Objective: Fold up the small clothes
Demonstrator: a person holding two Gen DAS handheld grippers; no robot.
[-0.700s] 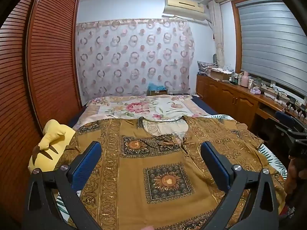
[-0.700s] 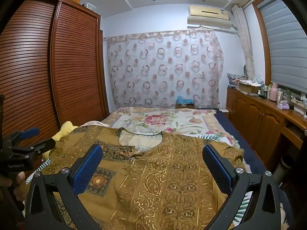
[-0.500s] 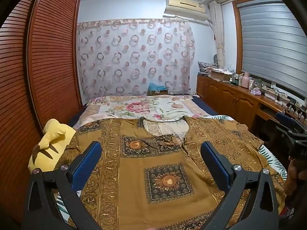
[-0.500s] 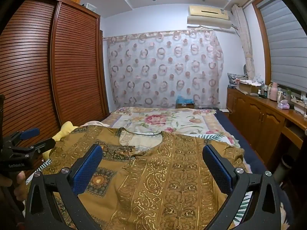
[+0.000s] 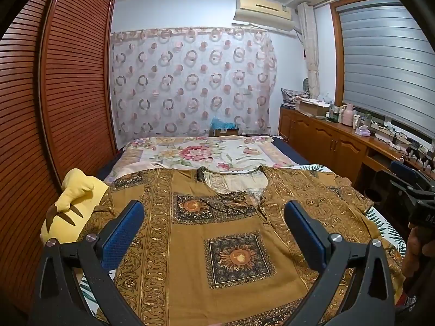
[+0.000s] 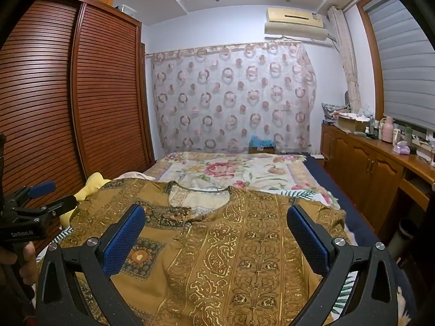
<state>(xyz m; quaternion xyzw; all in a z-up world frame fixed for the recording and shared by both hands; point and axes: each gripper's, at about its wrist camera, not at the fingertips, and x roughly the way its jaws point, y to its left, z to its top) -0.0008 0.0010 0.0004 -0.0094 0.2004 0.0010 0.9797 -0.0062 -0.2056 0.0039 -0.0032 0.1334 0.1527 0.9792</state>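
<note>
The brown patterned shirt (image 5: 217, 233) lies spread flat on the bed (image 5: 206, 152), neckline away, ready for folding. Both the left tongs (image 5: 214, 233) and right tongs (image 6: 216, 236) hover just above it, blades wide apart and empty, probably choosing edges to pinch.

white print "GenRobot.AI" on black body of left hand-held gripper (image 6: 23, 226) at near left of right wrist view, partial white letters "DA" on right hand-held gripper (image 5: 422, 212) body at near right of left wrist view, rest cut off
</note>
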